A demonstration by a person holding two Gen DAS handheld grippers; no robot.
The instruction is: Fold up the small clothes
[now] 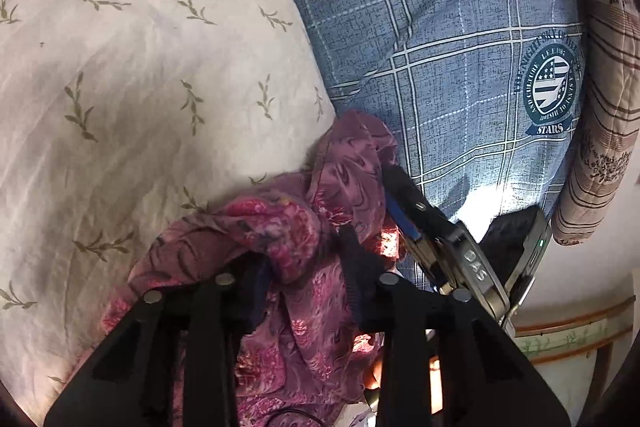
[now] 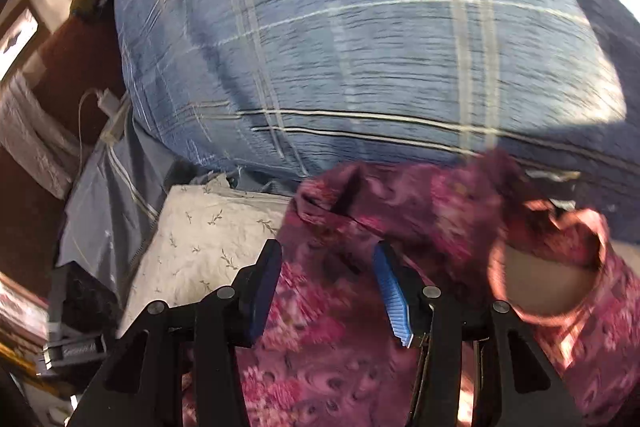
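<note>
Two grippers working one pink floral garment. Left gripper is standing with fingers apart, cloth bunching between and over them; actual pinch hidden, cannot tell. Right gripper is gaping wide, garment lying beneath its blue pads. Blue plaid quilt is lying ahead, leaf-print pillow forward-left.

The small garment lies bunched on the bed sheet. The big quilt sits behind it and to the right. A second quilt lies at the far right, against the big quilt. In the right wrist view, a charger with its cable sits far left, beside the big quilt.
</note>
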